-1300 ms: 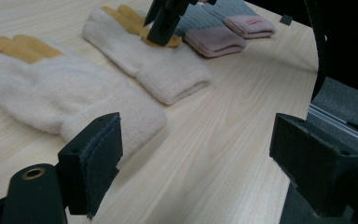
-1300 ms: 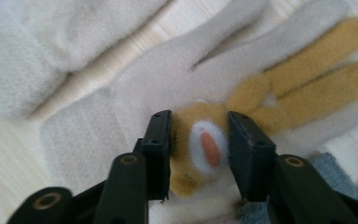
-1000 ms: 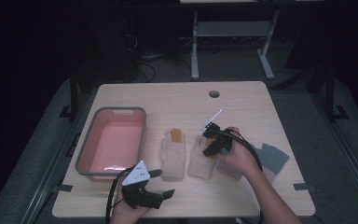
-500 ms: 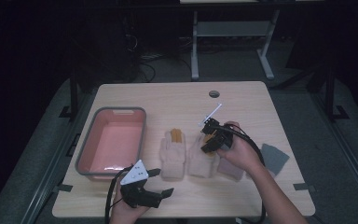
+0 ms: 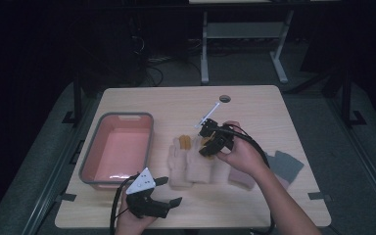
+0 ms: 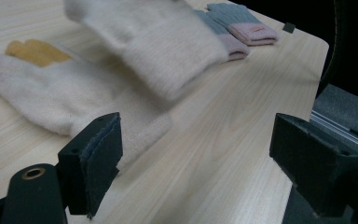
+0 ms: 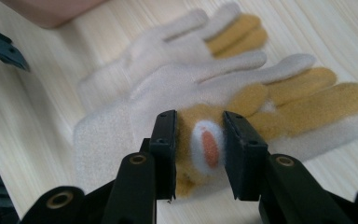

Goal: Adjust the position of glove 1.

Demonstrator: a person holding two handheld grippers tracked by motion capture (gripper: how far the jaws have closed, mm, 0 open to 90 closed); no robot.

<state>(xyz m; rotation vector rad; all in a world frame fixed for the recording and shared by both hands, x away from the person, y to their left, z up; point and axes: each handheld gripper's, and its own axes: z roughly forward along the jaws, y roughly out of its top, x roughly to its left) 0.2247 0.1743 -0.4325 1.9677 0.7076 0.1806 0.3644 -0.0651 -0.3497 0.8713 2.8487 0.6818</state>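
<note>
Two cream gloves with orange fingers lie side by side at the middle of the table. My right gripper is shut on the right-hand glove, pinching its orange and white patch; in the left gripper view this glove is blurred and lifted off the wood. The other glove rests flat just left of it. My left gripper is near the table's front edge, open wide with nothing between its jaws, pointing toward the gloves.
A pink basin with a grey rim stands at the table's left. Grey gloves with pink cuffs lie at the right, partly under the person's right hand. A round hole sits near the far edge.
My right gripper has shifted slightly left with the glove, bringing it closer to the other one and uncovering more of the grey gloves. The left gripper has stayed put.
</note>
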